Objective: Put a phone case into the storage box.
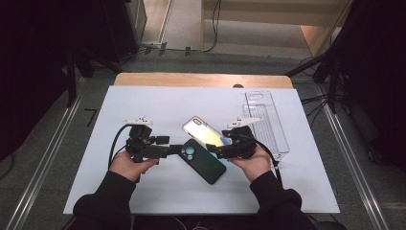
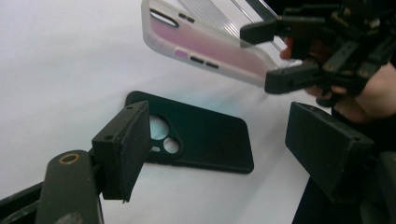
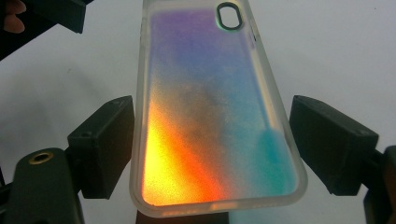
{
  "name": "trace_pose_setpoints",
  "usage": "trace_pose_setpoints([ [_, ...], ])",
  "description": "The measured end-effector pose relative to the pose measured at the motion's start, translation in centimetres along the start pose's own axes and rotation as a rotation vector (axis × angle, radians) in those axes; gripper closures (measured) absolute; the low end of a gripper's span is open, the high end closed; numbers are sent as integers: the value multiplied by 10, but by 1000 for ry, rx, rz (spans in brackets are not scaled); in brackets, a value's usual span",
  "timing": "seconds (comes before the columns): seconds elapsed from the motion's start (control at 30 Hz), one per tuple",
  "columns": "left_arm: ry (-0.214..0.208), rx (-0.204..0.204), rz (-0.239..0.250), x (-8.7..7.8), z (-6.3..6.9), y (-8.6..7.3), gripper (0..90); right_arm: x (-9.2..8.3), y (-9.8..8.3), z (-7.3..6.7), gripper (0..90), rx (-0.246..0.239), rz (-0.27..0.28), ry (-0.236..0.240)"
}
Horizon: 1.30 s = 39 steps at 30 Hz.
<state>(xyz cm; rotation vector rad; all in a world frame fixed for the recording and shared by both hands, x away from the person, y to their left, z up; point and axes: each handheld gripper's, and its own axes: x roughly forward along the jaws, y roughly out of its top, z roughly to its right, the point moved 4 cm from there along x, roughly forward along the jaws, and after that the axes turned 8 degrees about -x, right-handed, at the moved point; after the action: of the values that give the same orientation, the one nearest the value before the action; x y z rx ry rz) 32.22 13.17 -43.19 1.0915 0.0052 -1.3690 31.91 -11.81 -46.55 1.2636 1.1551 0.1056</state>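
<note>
At the centre of the white table (image 1: 158, 103), I hold the iridescent phone case (image 1: 205, 132) lifted off the surface, tilted, its camera cutout at the far-left end. My right gripper (image 1: 214, 151) has it at the near-right end; in the left gripper view one black jaw sits above the case's edge and one below, pinching it. Just below it, the dark green phone case (image 1: 204, 162) lies flat on the table, camera holes toward the left. My left gripper (image 1: 178, 150) hovers at that end, its jaws spread wide with nothing between them. Farther right, a clear plastic tray (image 1: 270, 125) rests near the table's far-right edge.
</note>
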Motion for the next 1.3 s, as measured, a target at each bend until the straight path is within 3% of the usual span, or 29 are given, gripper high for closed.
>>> trace_pose_setpoints([
  [0.1, 37, 6, 3, 1, -2, 4, 230, 3, -1, -5, 150, 10, 17, -25],
  [0.27, 32, -19, 4, 4, -3, 11, 233, 10, -2, -13, 150, 8, 22, -62],
  [0.63, 55, -63, 12, 16, -6, 20, 233, 14, -1, -19, 150, 83, 94, -70],
  [0.8, 67, -77, 22, 22, -9, 22, 233, 18, -7, -23, 150, 120, 131, -96],
  [1.0, 83, -93, 25, 30, -10, 24, 233, 24, -11, -30, 150, 141, 145, -100],
  [1.17, 115, -84, 23, 34, -13, 24, 233, 26, -12, -32, 150, 158, 172, -110],
  [1.3, 111, -110, 23, 38, -14, 24, 245, 27, -13, -33, 150, 168, 185, -114],
])
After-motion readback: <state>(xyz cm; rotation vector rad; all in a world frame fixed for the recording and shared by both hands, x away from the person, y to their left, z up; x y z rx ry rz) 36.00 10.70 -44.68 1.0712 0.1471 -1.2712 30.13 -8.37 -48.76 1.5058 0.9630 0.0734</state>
